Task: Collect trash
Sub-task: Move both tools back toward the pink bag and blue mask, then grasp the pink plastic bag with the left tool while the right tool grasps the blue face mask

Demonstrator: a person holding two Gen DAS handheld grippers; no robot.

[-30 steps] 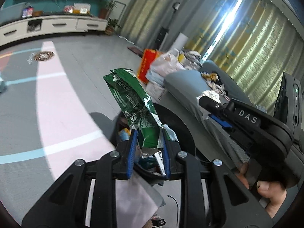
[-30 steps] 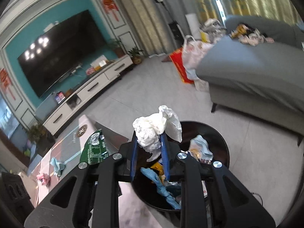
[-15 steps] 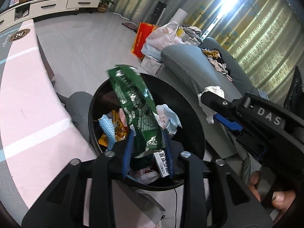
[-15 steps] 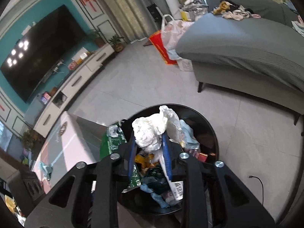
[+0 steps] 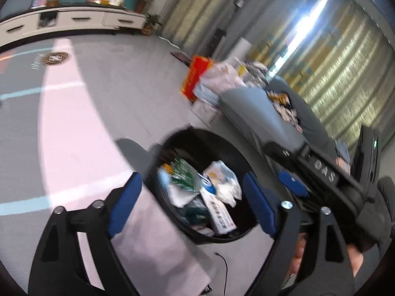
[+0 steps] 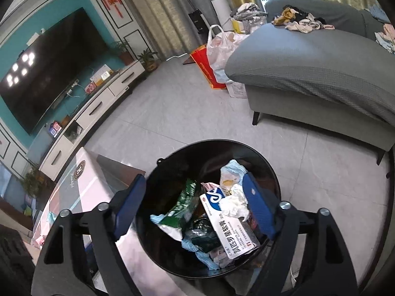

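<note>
Trash in bin (image 6: pixel 259 153), left gripper (image 5: pixel 190 197) opening empty, right gripper (image 6: pixel 195 202) opening empty

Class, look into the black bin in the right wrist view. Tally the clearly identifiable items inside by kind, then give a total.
Green snack wrapper: 1
White medicine box: 1
Crumpled white tissue: 1
Blue cloth pieces: 1 cluster, count unclear
Total in the black bin: 4 kinds identifiable

Left wrist view motion-blurred throughout; small items on the TV cabinet (image 5: pixel 74 19), upper left, unreadable. Bin (image 6: pixel 172 259) near rim cut by gripper arms at bottom centre. Sofa (image 6: pixel 321 74) runs off the right edge.
</note>
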